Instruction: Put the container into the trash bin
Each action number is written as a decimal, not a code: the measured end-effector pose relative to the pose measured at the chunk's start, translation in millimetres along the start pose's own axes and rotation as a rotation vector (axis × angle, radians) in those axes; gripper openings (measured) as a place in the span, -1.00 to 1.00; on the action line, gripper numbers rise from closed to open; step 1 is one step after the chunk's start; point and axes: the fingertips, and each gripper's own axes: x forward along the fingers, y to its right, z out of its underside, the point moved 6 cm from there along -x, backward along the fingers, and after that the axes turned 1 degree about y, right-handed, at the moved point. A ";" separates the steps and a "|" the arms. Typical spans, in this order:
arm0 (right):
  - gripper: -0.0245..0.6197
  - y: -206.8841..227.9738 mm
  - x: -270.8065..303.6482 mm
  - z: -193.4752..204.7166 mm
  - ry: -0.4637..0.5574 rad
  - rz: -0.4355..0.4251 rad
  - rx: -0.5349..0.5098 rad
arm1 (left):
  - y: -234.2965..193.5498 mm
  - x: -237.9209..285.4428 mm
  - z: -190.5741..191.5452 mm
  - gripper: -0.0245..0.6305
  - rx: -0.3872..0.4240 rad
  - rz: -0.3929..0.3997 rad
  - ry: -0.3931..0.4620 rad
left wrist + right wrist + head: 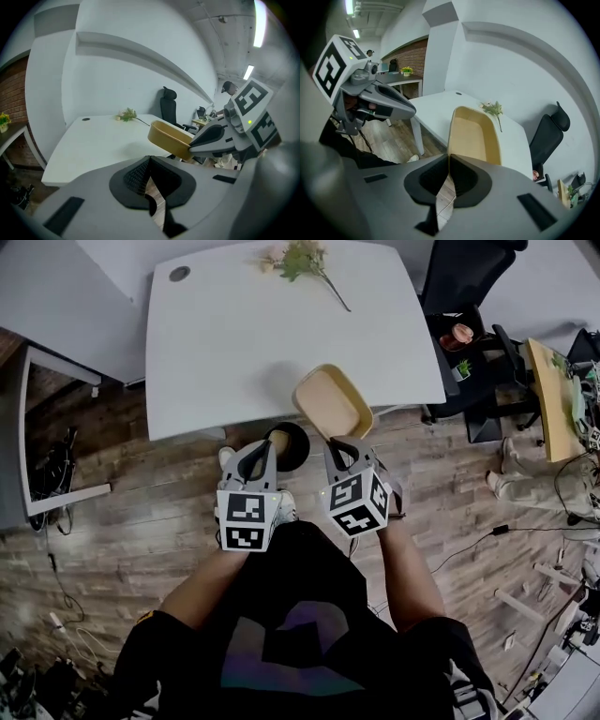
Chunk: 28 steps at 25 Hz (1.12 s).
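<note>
Closest in, the person's black shirt [291, 634] fills the bottom of the head view, with both forearms reaching forward. The left claw [149, 161] is pinched fully together with nothing in it, you can see floor planks through the small gap below the pads. From the head view it hangs over the near left rim of the round black trash bin [302, 448], which stands on the wood-plank floor [141, 521] right at the table's near edge, with something tan showing inside it. The right claw [449, 159] is just beside the left one and is clamped on the near rim of the shallow tan oval container [474, 136], so that's the one doing the carrying. The container is up in the air, empty, open side up, sticking out away from the person. It sits over the near edge of the white table [234, 343], a bit beyond and to the right of the bin, not over the bin opening. At the far edge of the table lies a green flower sprig with pale blooms [302, 259]. Past the table's right corner there's a black office chair [464, 273].
</note>
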 end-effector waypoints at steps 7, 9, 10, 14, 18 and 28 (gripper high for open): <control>-0.83 -70.3 -8.2 35.5 -0.091 -0.163 -0.019 | 0.9 -18.3 57.7 -0.90 -0.032 0.025 -0.090; -0.83 -81.4 1.8 42.8 -0.115 -0.210 -0.004 | -6.9 -11.7 69.0 -0.90 -0.019 0.026 -0.110; -0.83 -86.5 9.6 47.6 -0.127 -0.231 0.000 | -11.2 -7.0 76.5 -0.90 -0.021 0.022 -0.123; -0.83 -108.1 50.3 73.6 -0.198 -0.309 0.000 | -21.5 5.2 115.4 -0.90 -0.067 0.003 -0.202; -0.83 -115.8 98.9 87.5 -0.229 -0.330 0.011 | -28.6 24.7 140.3 -0.90 -0.038 0.008 -0.240; -0.83 -119.9 199.8 125.6 -0.279 -0.335 0.109 | -40.0 80.7 192.8 -0.90 -0.050 -0.020 -0.297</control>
